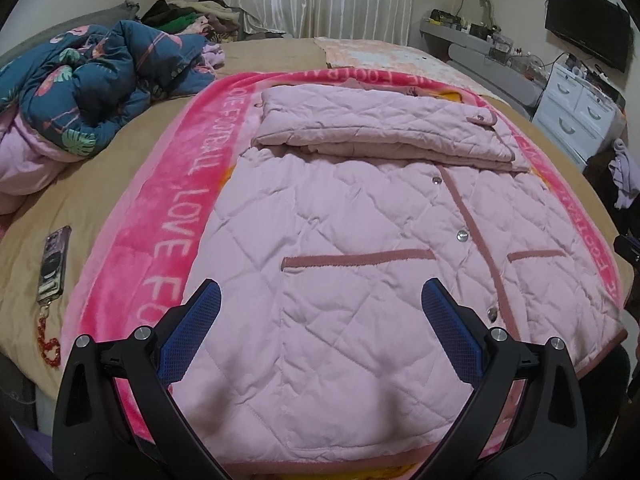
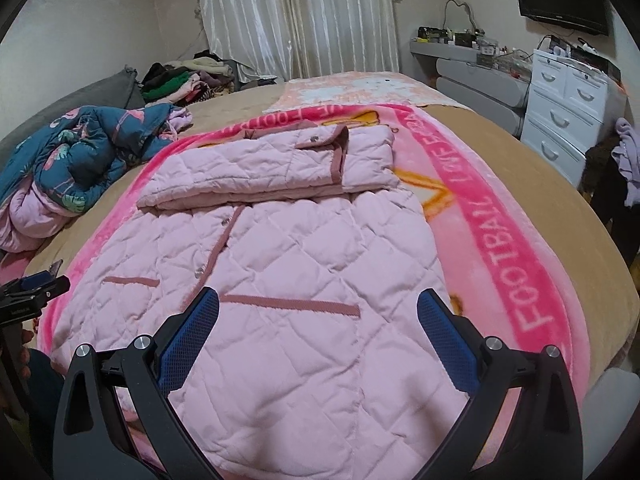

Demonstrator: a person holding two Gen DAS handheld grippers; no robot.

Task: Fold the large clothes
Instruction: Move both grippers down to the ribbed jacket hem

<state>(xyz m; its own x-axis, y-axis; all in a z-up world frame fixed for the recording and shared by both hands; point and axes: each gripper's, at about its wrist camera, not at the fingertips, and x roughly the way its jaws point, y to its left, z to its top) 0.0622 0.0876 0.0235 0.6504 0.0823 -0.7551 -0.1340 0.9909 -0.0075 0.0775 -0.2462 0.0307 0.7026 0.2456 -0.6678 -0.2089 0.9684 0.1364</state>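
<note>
A pink quilted jacket (image 1: pixel 344 248) (image 2: pixel 288 276) lies front up on a bright pink blanket (image 1: pixel 176 216) (image 2: pixel 516 248) on the bed. Its sleeves and upper part are folded into a thick band (image 1: pixel 380 128) (image 2: pixel 272 168) across the far end. The hem lies nearest to me. My left gripper (image 1: pixel 320 304) hovers open over the hem's left half, nothing between its blue pads. My right gripper (image 2: pixel 318 312) hovers open above the hem's right half, near the pocket trim (image 2: pixel 292 304). The left gripper (image 2: pixel 36 284) also shows at the left edge of the right wrist view.
A rumpled blue floral quilt (image 1: pixel 92 80) (image 2: pixel 72 152) lies at the left of the bed. A phone with a red charm (image 1: pixel 52 264) rests left of the blanket. Piled clothes (image 1: pixel 188 16) sit at the far corner. White drawers (image 2: pixel 560 112) and a wall screen (image 1: pixel 588 24) stand on the right.
</note>
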